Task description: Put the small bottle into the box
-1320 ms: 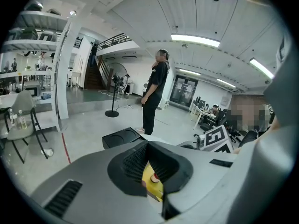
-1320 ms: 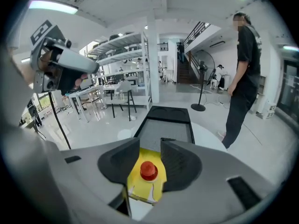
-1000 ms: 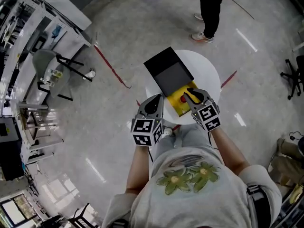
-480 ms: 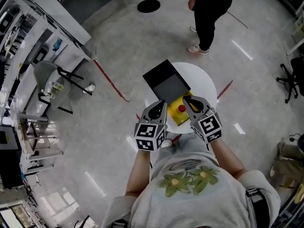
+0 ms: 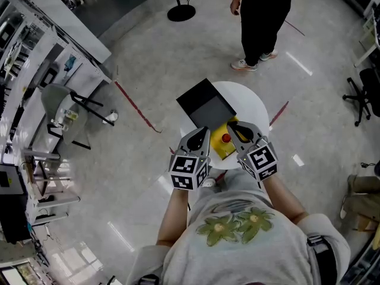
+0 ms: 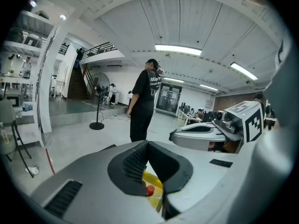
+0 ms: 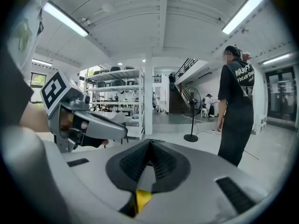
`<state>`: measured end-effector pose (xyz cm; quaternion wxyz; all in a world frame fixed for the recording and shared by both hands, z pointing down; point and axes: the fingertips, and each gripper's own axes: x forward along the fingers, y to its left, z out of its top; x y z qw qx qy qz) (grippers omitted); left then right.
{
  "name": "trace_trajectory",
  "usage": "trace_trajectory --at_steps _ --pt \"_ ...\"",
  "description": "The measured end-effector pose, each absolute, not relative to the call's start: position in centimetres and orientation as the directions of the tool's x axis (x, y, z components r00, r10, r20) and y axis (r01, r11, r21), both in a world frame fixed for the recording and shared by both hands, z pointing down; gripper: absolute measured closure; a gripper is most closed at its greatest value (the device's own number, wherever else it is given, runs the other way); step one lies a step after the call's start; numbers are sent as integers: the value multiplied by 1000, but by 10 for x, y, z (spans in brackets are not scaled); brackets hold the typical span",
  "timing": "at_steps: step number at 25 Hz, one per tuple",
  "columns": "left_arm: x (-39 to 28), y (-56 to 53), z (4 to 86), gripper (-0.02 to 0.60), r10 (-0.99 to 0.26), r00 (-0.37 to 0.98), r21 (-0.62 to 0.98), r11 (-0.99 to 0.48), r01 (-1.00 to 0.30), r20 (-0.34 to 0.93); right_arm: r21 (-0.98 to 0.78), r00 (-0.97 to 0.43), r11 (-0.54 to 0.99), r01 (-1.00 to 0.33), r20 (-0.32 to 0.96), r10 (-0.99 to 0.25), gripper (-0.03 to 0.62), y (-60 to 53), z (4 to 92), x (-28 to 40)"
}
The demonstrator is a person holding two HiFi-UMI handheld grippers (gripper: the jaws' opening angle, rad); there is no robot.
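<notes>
A black box (image 5: 205, 104) with its lid up stands on a round white table (image 5: 256, 107); its yellow inside (image 5: 221, 148) faces me. The small bottle with a red cap (image 5: 226, 138) lies on the yellow part, and its cap (image 6: 150, 189) also peeks out under the left jaws. My left gripper (image 5: 203, 131) hovers just left of the bottle, its pads together (image 6: 148, 143) with nothing between them. To the right of the bottle my right gripper (image 5: 233, 126) hangs above the box's near corner, shut and empty (image 7: 150, 142). Neither gripper touches the bottle.
A person in black (image 5: 261, 16) stands on the floor just beyond the table. A fan stand's round base (image 5: 181, 12) is farther back. A chair (image 5: 59, 79) and shelving are at the left, an office chair (image 5: 365, 94) at the right. Red tape lines (image 5: 136, 107) cross the floor.
My right gripper has come up off the yellow part of the box and its jaws are now together; the red-capped bottle stays lying there. The left gripper rose slightly.
</notes>
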<state>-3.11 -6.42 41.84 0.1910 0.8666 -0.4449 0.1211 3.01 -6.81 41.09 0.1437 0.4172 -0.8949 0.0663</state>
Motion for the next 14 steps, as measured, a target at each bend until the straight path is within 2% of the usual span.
trace_trajectory --at_steps 14 --pt "-23 -70 409 581 -705 606 215 -570 -793 369 3 -596 627 -779 306 -742 592 -70 405 33"
